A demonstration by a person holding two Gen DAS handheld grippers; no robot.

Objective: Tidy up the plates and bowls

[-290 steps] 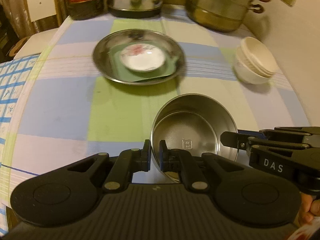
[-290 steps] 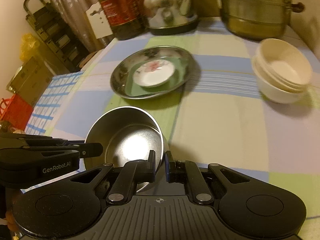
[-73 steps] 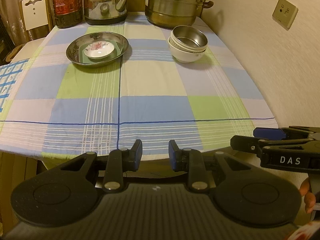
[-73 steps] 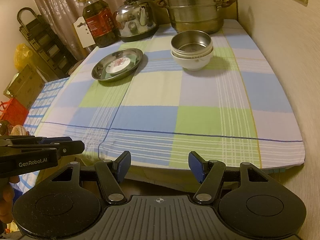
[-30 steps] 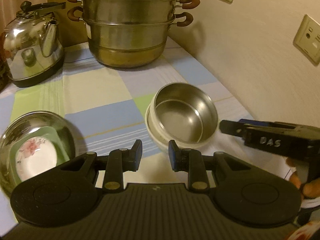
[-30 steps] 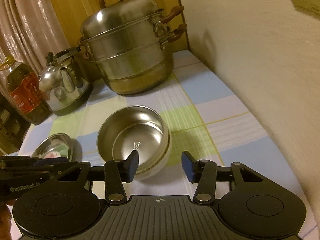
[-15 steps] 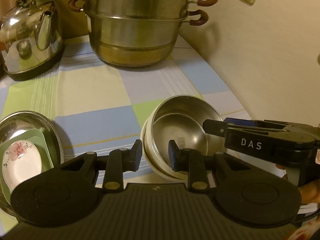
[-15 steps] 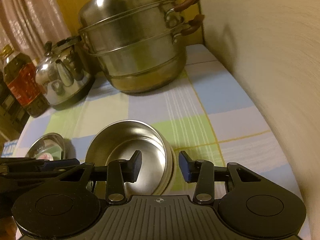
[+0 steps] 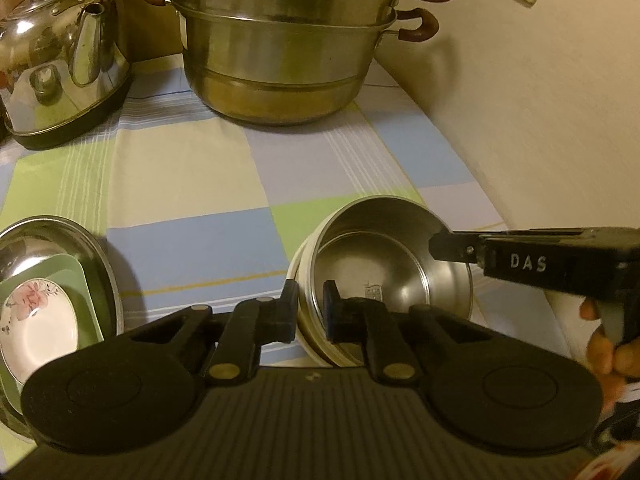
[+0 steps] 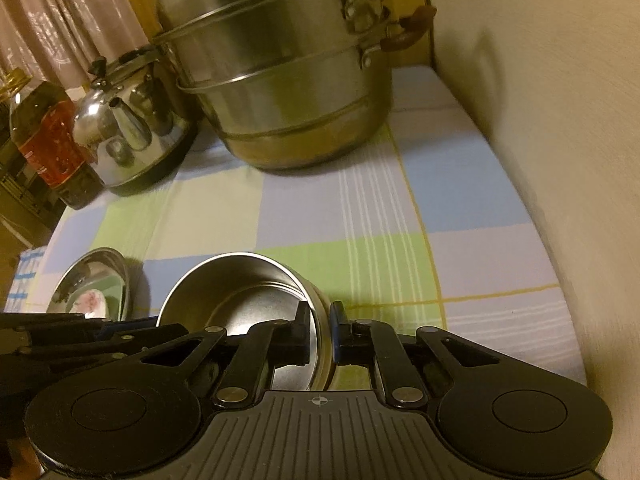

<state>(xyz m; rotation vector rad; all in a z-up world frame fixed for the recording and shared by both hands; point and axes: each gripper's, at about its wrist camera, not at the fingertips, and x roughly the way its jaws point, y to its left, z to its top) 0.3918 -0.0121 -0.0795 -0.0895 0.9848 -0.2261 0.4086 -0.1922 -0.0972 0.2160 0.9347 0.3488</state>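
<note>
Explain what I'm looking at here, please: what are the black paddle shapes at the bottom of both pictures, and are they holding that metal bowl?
Those black shapes are two handheld grippers; a person holds one in each hand, and each carries a camera looking forward along its two fingers. One picture is from the left gripper, the other from the right gripper.

On the checked tablecloth a steel bowl sits nested in a stack of white bowls. The left gripper is shut on the near rim of the stack, one finger outside, one inside. The right gripper is shut on the rim at the opposite side; its arm marked DAS shows in the left view.

Also there: a steel dish holding a green plate and a flowered saucer, a kettle, a tiered steamer pot and a bottle.
</note>
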